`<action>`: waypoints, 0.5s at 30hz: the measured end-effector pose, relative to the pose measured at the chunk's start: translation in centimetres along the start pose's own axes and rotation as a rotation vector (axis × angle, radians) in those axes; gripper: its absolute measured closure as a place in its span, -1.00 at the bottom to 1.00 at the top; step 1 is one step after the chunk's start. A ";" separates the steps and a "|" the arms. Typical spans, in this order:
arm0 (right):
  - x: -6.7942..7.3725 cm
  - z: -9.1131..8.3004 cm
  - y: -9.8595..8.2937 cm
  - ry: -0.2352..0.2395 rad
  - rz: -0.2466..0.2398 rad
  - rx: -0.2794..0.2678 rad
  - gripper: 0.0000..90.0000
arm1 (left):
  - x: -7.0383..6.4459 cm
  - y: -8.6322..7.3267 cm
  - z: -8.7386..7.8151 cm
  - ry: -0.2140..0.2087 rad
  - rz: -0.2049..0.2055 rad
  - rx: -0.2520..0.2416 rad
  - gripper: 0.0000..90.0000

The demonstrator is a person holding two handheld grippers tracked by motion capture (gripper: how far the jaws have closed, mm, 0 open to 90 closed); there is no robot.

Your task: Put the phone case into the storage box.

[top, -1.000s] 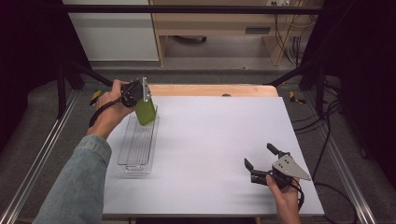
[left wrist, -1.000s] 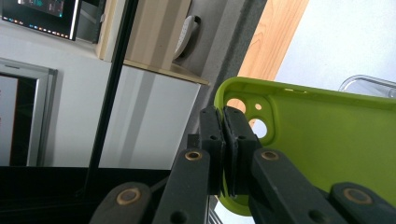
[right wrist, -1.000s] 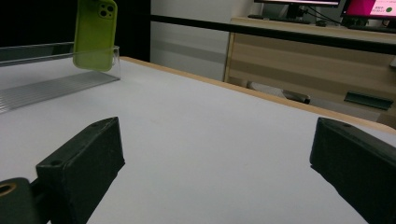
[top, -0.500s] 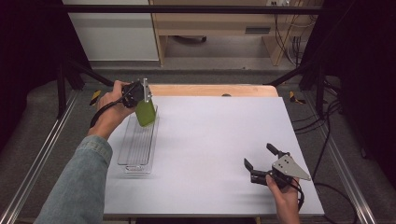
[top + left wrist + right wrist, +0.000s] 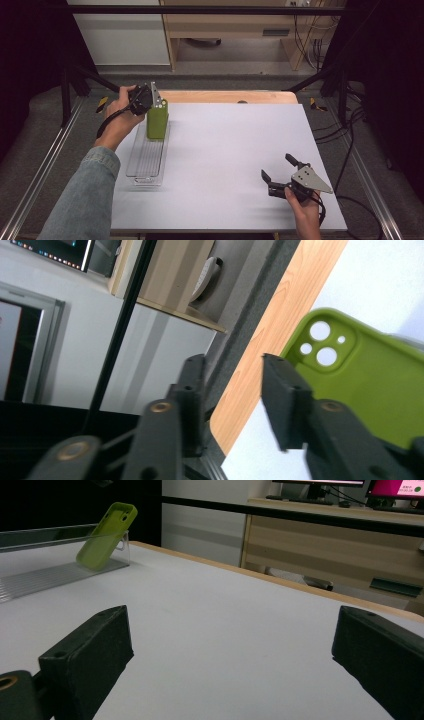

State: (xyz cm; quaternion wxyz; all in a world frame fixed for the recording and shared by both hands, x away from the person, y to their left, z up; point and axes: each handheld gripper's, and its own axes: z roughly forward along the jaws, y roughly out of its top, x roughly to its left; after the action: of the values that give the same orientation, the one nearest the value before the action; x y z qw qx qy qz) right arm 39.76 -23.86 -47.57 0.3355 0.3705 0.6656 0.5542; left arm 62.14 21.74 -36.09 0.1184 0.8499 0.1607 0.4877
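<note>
Case: green phone case [image 5: 157, 122] leans tilted in clear tray [image 5: 145, 165], just beside left gripper [image 5: 159, 102].
Left gripper: jaws spread, holding nothing.
Right gripper [image 5: 278, 170]: jaws wide apart, well away from case.

Green phone case [image 5: 157, 121] leaning tilted against far wall of clear tray [image 5: 142, 172].

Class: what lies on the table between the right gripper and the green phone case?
Nothing: in the high view, bare white tabletop separates the right gripper from the green phone case.
</note>
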 end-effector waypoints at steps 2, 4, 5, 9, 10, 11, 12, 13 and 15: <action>0.0 0.0 0.0 -0.001 -0.001 -0.002 -0.93 | 0.0 0.0 -0.3 0.004 -0.011 -0.008 0.21; 0.0 0.0 0.0 -0.001 -0.002 -0.003 -0.93 | -0.1 0.1 -0.6 0.011 -0.020 -0.014 0.12; 0.0 0.0 0.0 -0.001 -0.002 -0.002 -0.93 | -0.1 0.1 -0.7 0.012 -0.032 -0.020 0.08; 0.0 0.0 0.0 -0.001 -0.001 -0.002 -0.93 | -0.1 0.2 -1.0 0.003 -0.081 -0.033 -0.06; 0.0 0.0 0.0 -0.002 0.000 -0.003 -0.93 | -0.2 0.3 -1.1 0.000 -0.092 -0.038 -0.08; 0.0 -0.1 0.0 -0.002 -0.001 -0.003 -0.93 | -0.3 0.3 -1.1 -0.004 -0.102 -0.040 -0.11; 0.0 -0.1 0.0 -0.002 0.000 -0.004 -0.93 | -0.4 0.3 -1.2 -0.009 -0.114 -0.042 -0.14; 0.0 -0.1 0.0 -0.002 -0.001 -0.004 -0.93 | -0.5 0.3 -1.3 -0.009 -0.111 -0.047 -0.18; 0.0 0.0 0.0 -0.002 -0.002 -0.004 -0.93 | -0.9 0.3 -1.6 -0.029 -0.143 -0.047 -0.28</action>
State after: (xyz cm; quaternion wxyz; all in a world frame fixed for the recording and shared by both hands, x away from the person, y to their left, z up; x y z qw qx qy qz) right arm 39.75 -23.92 -47.52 0.3373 0.3699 0.6646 0.5548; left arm 60.39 21.15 -35.89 0.1751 0.8403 0.2078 0.4690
